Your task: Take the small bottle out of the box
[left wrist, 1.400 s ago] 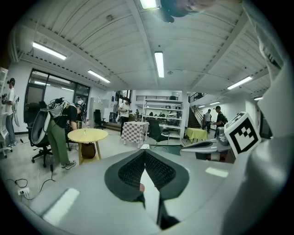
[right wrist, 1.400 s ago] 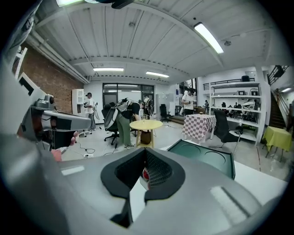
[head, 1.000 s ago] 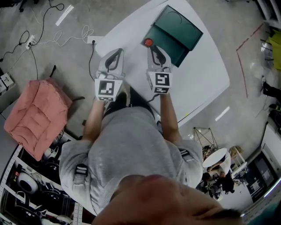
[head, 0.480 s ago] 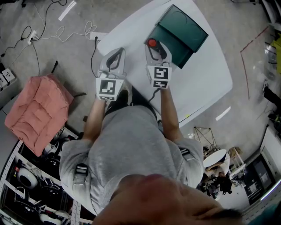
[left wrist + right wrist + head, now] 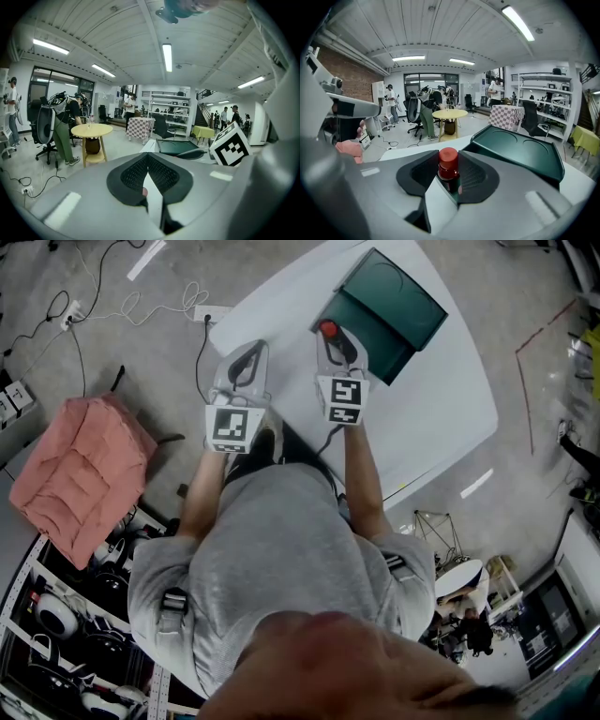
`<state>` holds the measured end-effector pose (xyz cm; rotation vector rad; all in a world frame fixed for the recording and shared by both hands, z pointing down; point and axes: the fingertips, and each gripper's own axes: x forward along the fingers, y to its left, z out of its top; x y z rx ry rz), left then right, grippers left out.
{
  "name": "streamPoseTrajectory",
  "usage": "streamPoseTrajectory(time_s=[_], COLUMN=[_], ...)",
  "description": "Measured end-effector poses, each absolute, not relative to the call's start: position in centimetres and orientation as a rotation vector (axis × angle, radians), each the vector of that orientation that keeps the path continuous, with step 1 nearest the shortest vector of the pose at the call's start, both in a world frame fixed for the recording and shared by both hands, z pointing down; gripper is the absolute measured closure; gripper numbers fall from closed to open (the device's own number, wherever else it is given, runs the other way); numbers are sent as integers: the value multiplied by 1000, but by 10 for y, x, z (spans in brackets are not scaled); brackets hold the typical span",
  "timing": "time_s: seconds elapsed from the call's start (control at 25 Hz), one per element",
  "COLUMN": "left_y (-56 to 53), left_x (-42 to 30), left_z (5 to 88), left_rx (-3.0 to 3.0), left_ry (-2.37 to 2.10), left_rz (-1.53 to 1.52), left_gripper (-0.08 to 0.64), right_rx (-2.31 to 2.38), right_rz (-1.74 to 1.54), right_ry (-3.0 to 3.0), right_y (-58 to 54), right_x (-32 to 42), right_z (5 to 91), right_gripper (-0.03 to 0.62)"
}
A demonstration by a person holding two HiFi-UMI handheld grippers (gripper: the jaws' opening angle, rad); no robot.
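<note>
From here the job looks mostly done, but not finished. My right gripper (image 5: 333, 343) has the small bottle (image 5: 448, 168) upright between its jaws, which are closing on it at this moment. The pads sit against the dark body below the red cap, and nothing else shows between them. The green box (image 5: 384, 306) lies open toward the far edge of the tabletop (image 5: 441, 418). In the head view the red cap sits right at the box's near left corner, and in the right gripper view the box lies beyond the bottle and to its right. So I judge the bottle is out, or as good as out, though I can't tell whether its base is fully past the box wall. My left gripper (image 5: 241, 367) hangs near the tabletop's left edge, beside the right one, with jaws pressed together and nothing in them — it has no part in this so far. What I think remains is to firm up the grip, carry the bottle toward the near edge, away from the box, and set it down on bare tabletop.
</note>
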<state>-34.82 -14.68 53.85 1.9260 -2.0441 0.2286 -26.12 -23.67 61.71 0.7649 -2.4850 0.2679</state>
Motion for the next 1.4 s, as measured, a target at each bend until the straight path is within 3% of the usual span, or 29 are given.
streamPoseTrajectory(time_s=[1.4], left_y=[-51], left_x=[-311], left_z=[434], left_rx=[2188], left_ry=[-2117], left_rz=[126], left_gripper=[549], right_rx=[1039], right_rz=[45], right_ry=[-2648], right_y=[-139], right_x=[-200], right_z=[468], right_gripper=[463])
